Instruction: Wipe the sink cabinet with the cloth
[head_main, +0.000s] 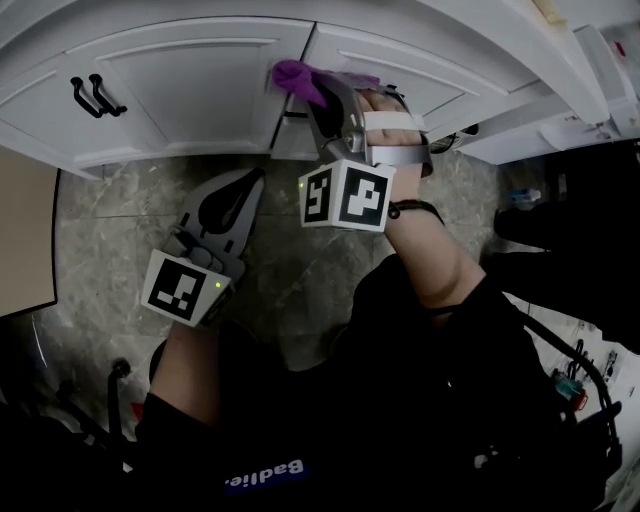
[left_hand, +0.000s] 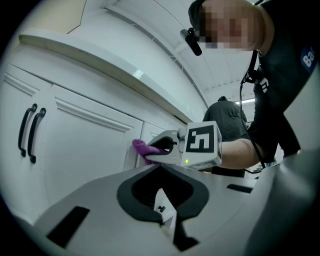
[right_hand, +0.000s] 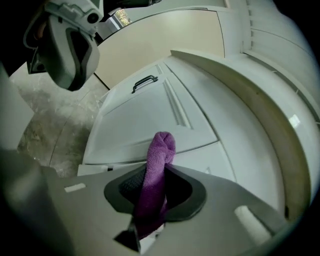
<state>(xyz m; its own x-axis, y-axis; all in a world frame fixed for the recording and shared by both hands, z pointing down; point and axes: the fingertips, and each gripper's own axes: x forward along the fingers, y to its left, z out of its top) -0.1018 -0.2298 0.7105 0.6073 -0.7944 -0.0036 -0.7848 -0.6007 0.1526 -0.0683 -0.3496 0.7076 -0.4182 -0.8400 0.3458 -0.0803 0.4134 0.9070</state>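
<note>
While right gripper (head_main: 318, 100) clamps purple cloth (head_main: 296, 79), cloth's bunched end presses on sink cabinet (head_main: 190, 95), at seam between two white doors. Left gripper (head_main: 252, 185) nearer, left, over stone floor (head_main: 100, 230): jaws together, nothing between. Black handles (head_main: 95, 97) far left. White lettering on shirt's blue patch (head_main: 265, 472).

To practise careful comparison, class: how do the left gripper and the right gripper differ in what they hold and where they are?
The right gripper is shut on the purple cloth; the left gripper is shut with nothing between its jaws. The right gripper is up at the cabinet door, cloth against it; the left gripper hangs lower, over the floor, apart from the cabinet. Both are grey and carry a black-and-white marker cube.
</note>
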